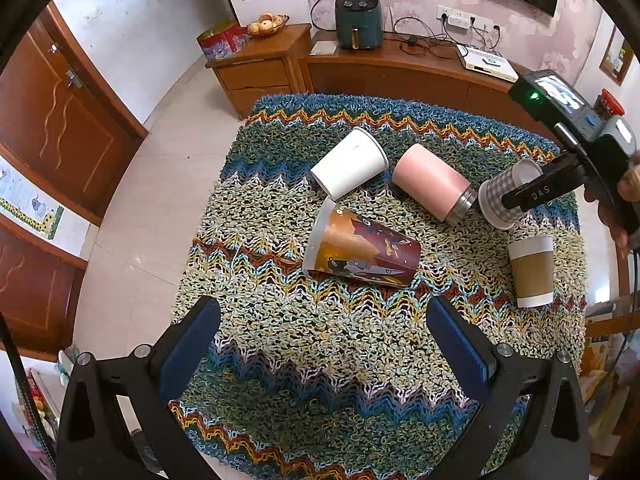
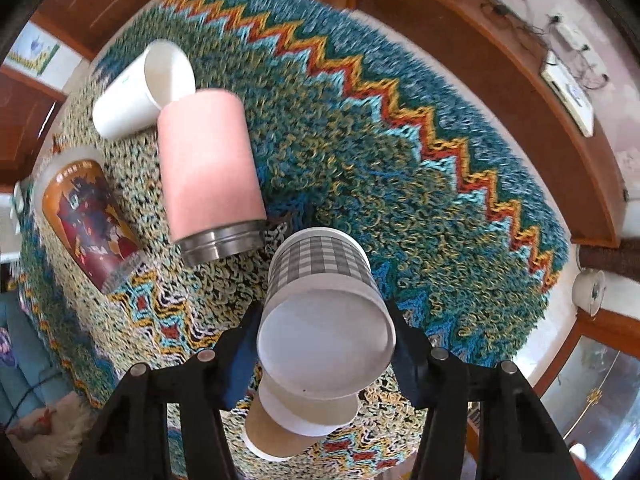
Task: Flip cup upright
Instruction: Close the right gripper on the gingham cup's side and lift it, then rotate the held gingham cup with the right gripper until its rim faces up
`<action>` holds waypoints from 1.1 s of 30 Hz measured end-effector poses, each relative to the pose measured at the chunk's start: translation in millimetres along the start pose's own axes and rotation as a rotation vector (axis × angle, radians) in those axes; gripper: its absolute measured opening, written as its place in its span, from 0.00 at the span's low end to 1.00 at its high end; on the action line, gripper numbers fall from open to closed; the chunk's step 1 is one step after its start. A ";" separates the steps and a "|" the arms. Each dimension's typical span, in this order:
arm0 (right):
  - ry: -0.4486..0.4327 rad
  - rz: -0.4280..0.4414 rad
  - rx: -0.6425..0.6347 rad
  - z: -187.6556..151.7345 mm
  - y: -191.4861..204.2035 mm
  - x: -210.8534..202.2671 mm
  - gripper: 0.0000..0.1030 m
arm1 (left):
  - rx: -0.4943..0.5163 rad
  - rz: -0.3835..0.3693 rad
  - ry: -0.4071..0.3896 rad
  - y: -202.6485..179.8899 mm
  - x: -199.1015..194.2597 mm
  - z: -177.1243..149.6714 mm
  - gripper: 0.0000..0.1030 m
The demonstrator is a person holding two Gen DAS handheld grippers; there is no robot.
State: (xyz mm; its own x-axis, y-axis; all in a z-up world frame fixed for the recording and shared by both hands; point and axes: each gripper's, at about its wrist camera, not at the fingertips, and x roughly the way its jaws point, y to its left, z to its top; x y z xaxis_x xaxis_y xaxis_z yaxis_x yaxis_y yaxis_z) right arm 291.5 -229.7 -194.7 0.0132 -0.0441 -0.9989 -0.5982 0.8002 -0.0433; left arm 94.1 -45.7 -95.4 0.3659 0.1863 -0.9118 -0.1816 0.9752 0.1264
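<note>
My right gripper (image 2: pixel 326 340) is shut on a grey checked paper cup (image 2: pixel 320 276) and holds it tilted just above the woven mat, open mouth toward the camera. It also shows in the left wrist view (image 1: pixel 502 196). A pink tumbler (image 1: pixel 432 188) with a steel rim, a white paper cup (image 1: pixel 350 168) and a printed orange-and-maroon cup (image 1: pixel 362 250) lie on their sides on the mat. A white cup with a brown sleeve (image 1: pixel 532 270) stands upside down at the right. My left gripper (image 1: pixel 320 340) is open and empty above the mat's near part.
The colourful zigzag mat (image 1: pixel 320 360) covers the small table. A wooden cabinet (image 1: pixel 400 68) with an air fryer (image 1: pixel 358 20) stands behind. Tiled floor (image 1: pixel 160 200) lies to the left, with wooden doors (image 1: pixel 52 128) beyond.
</note>
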 end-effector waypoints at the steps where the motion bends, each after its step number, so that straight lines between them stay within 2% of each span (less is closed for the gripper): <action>1: -0.021 -0.002 0.011 -3.6 -0.4 -6.2 0.57 | -0.001 -0.001 -0.004 0.8 -2.8 -1.1 1.00; 5: -0.119 0.005 0.081 -25.0 6.6 -35.7 0.57 | 0.003 -0.007 -0.023 3.8 -14.1 -6.4 0.99; 10: -0.257 0.047 0.178 -53.4 32.4 -78.6 0.57 | 0.023 -0.016 -0.072 11.1 -34.4 -11.4 1.00; 15: -0.389 0.035 0.294 -98.4 69.9 -104.3 0.57 | 0.043 -0.039 -0.108 22.7 -49.4 -15.9 1.00; 20: -0.513 -0.004 0.442 -147.2 112.9 -102.9 0.57 | 0.084 -0.072 -0.136 38.6 -55.0 -27.7 1.00; 24: -0.628 -0.078 0.543 -183.3 150.6 -95.1 0.57 | 0.125 -0.091 -0.146 47.3 -52.4 -41.1 1.00; 33: -0.793 -0.172 0.675 -221.2 206.6 -92.4 0.57 | 0.181 -0.128 -0.163 60.2 -49.0 -72.5 1.00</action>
State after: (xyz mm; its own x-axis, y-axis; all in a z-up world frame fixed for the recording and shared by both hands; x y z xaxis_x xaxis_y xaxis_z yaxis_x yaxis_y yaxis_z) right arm -10.5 -192.7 -107.9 0.7214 0.0205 -0.6922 0.0279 0.9979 0.0586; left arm -1.0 -4.9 -71.5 0.5203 0.0628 -0.8517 0.0364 0.9948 0.0956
